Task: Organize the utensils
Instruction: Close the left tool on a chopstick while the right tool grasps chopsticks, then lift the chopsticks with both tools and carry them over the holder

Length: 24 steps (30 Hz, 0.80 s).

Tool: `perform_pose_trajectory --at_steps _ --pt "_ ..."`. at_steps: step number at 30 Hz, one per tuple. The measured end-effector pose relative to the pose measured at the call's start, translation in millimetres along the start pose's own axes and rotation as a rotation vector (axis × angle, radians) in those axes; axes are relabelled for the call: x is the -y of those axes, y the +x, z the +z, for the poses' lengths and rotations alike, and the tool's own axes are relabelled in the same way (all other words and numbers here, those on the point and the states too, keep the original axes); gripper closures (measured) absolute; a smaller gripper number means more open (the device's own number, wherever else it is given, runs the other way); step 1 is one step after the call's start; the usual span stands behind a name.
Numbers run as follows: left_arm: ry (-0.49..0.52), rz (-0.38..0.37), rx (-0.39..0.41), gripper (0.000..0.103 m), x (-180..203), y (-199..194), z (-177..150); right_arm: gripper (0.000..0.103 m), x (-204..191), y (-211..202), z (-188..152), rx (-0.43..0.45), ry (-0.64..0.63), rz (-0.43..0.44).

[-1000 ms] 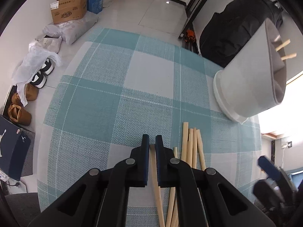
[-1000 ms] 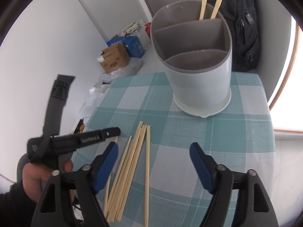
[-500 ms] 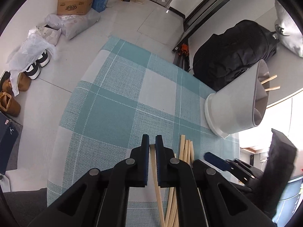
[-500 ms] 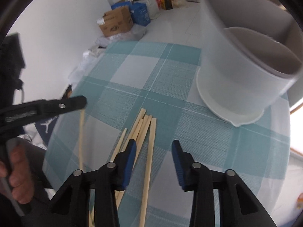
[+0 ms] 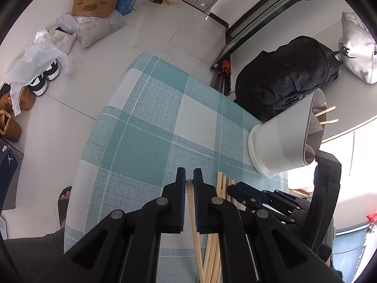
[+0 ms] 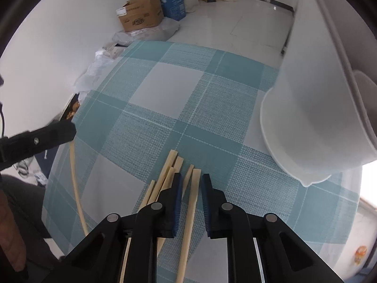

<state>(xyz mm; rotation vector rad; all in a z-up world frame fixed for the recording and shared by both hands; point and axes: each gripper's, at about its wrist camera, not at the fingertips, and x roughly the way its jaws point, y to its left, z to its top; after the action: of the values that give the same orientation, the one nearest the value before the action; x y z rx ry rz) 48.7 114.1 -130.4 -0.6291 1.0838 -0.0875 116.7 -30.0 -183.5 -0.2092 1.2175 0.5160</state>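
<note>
Left gripper (image 5: 189,179) clamped tight on single chopstick (image 5: 193,221), lifted off checked cloth (image 5: 146,141). Right gripper (image 6: 191,188) closing around another chopstick (image 6: 188,214) lying at pile's (image 6: 165,176) edge, pads not yet pressing. White holder (image 5: 280,141) stands nearby.

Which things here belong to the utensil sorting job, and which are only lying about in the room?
Job:
- held chopstick
- loose chopsticks on the table
- divided holder
- left gripper
- right gripper, jaws closing around one chopstick

Lying about:
- cardboard box
- black backpack
- shoes
- grey bag
</note>
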Motion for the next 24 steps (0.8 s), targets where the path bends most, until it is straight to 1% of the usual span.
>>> perform_pose_trajectory --at_steps 1,3,6,8,13,15,19,21,22,24 --pt "-0.002 -0.001 -0.001 0.101 -1.0 -0.3 0.0 0.089 3.2 -2.5 -1.3 0.007 0.009 0.008" --pt "-0.006 -0.003 -0.004 0.101 -1.8 -0.5 -0.1 0.089 5.7 -5.6 -4.2 0.019 0.015 -0.003" --pt "-0.007 -0.009 -0.007 0.101 -1.0 -0.9 -0.5 0.089 6.4 -4.4 -8.2 0.007 0.008 -0.021" --pt "0.000 -0.007 -0.007 0.101 0.7 -1.0 -1.2 0.090 3.4 -2.7 -8.2 0.015 0.000 -0.033" --pt "-0.008 -0.008 -0.009 0.101 -0.2 -2.2 -1.3 0.090 -17.7 2.4 -8.2 0.014 -0.098 -0.138" --pt "-0.014 -0.008 -0.008 0.101 -1.3 -2.3 -1.3 0.090 -21.3 4.0 -4.9 0.006 -0.113 -0.161" --pt "-0.009 0.002 -0.009 0.101 -1.8 -0.6 -1.8 0.090 -21.6 6.3 4.5 -0.007 -0.087 -0.164" --pt "-0.014 -0.005 -0.015 0.101 -2.6 0.3 -2.1 0.090 -22.0 6.9 5.7 -0.002 -0.066 -0.153" --pt "-0.017 -0.014 -0.019 0.101 -2.7 0.2 -2.3 0.095 -20.4 6.2 3.8 0.004 -0.053 -0.134" --pt "-0.006 -0.019 -0.011 0.101 -0.3 -2.6 -2.4 0.097 -15.0 2.6 -2.6 0.022 -0.029 -0.113"
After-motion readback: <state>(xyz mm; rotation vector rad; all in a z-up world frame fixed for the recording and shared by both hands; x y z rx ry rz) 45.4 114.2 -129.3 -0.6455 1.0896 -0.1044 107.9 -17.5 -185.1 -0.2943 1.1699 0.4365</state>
